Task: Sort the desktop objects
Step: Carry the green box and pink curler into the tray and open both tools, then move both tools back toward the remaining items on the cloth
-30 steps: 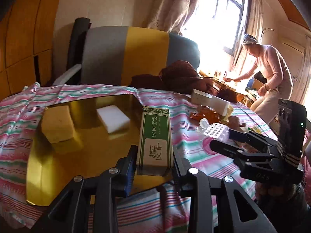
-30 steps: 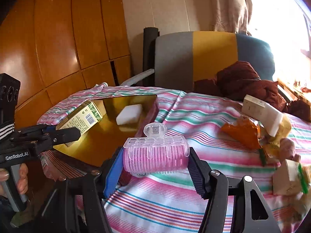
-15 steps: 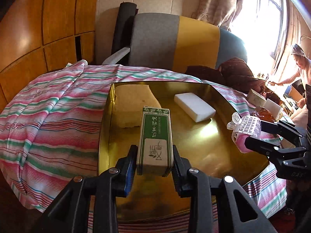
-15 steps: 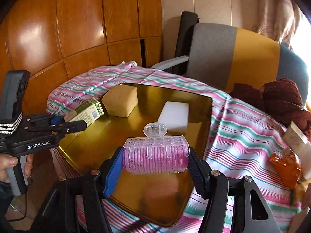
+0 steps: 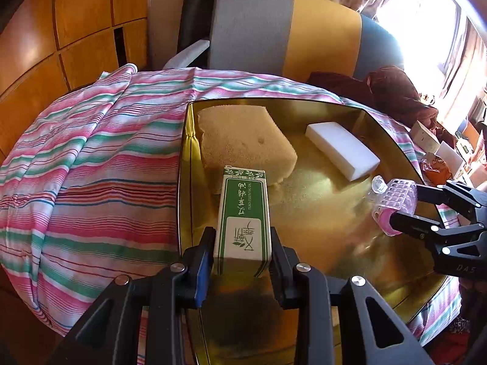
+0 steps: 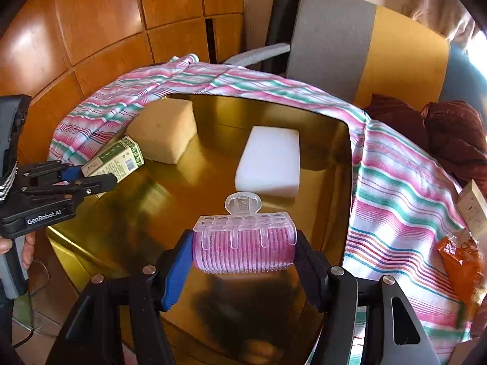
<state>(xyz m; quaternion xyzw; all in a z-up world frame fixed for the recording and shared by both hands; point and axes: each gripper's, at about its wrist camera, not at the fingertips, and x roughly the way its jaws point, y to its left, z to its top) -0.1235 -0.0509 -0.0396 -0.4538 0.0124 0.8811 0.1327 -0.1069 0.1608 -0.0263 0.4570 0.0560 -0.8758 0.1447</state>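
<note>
A shiny gold tray lies on a table draped with a pink, green and white striped cloth, and a chair with grey, yellow and blue panels stands behind the table against wood-panelled walls. In the tray a tan sponge block sits near the back left corner and a white foam block lies to its right, apart from it; the sponge stands directly beyond the left gripper's load, with the far end of the box close to or touching its near edge. Past the tray's right edge a dark brown cloth bundle, an orange packet and a pale carton lie on the striped cloth. The left gripper is clamped on a green-and-white box, a slim carton printed with leaf sprigs, Chinese characters and the words "essential oil", held lengthwise over the tray's near left part; whether it rests on the tray cannot be told. The right gripper is clamped on a pink hair roller, a ribbed cylinder under a clear plastic clip with a rounded tab, held crosswise above the tray's near part, in front of the white block.
</note>
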